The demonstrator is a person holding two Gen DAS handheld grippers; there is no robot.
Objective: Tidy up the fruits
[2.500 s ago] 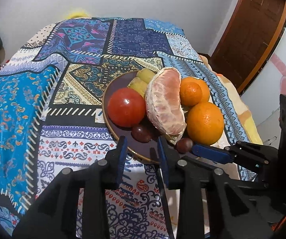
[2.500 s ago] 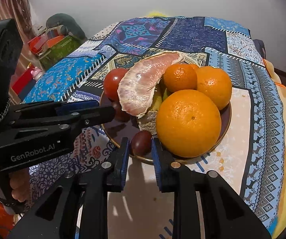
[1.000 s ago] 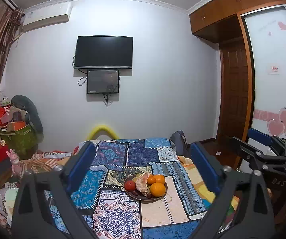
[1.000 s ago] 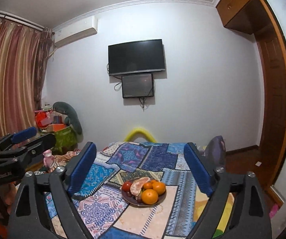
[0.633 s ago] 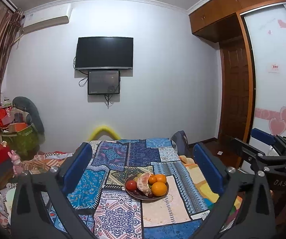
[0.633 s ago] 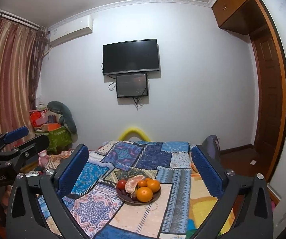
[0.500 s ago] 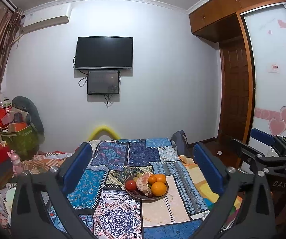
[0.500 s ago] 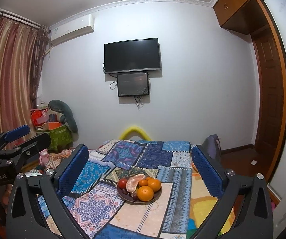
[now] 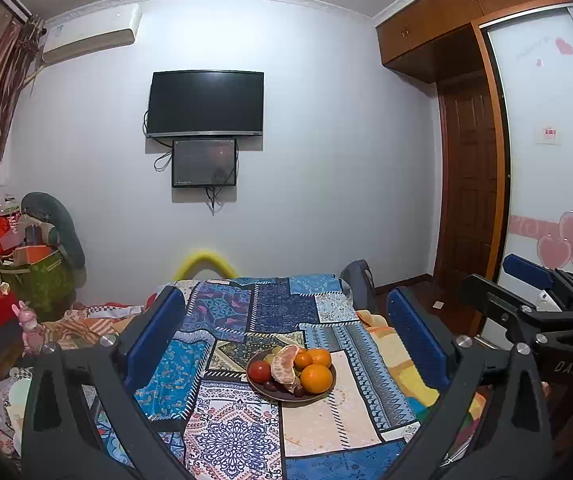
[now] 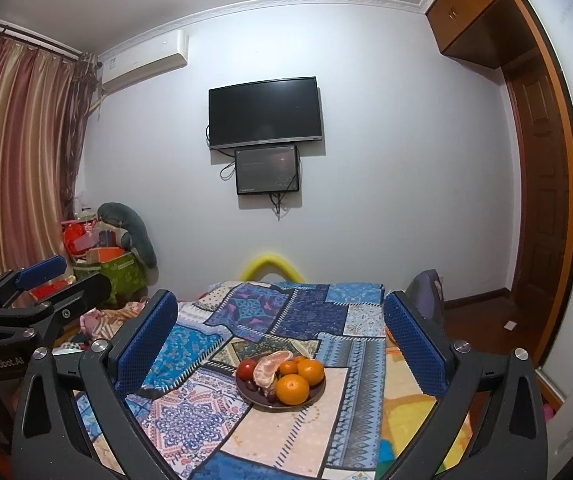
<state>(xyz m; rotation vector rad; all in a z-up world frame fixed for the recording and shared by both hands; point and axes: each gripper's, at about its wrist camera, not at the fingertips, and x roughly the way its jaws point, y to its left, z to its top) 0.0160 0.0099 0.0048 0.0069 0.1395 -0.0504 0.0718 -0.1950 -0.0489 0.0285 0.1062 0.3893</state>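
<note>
A dark round plate (image 9: pixel 286 397) sits on the patchwork cover in the middle of the bed. It holds a red tomato (image 9: pixel 261 371), a peeled pomelo piece (image 9: pixel 284 368), three oranges (image 9: pixel 316 378) and small dark fruits. The plate also shows in the right wrist view (image 10: pixel 260 403). My left gripper (image 9: pixel 286 340) is open wide and empty, held well back from the plate. My right gripper (image 10: pixel 280 338) is open wide and empty, also far back.
The patchwork-covered bed (image 9: pixel 226 432) fills the lower middle. A TV (image 9: pixel 206 104) hangs on the far wall. Cluttered boxes and a green bin (image 9: pixel 38 280) stand at left. A wooden door (image 9: pixel 470 216) and a wardrobe are at right.
Both grippers were shut close to the plate 2.5 s ago; they have since opened wide and pulled far back. In the last half second the views barely shift.
</note>
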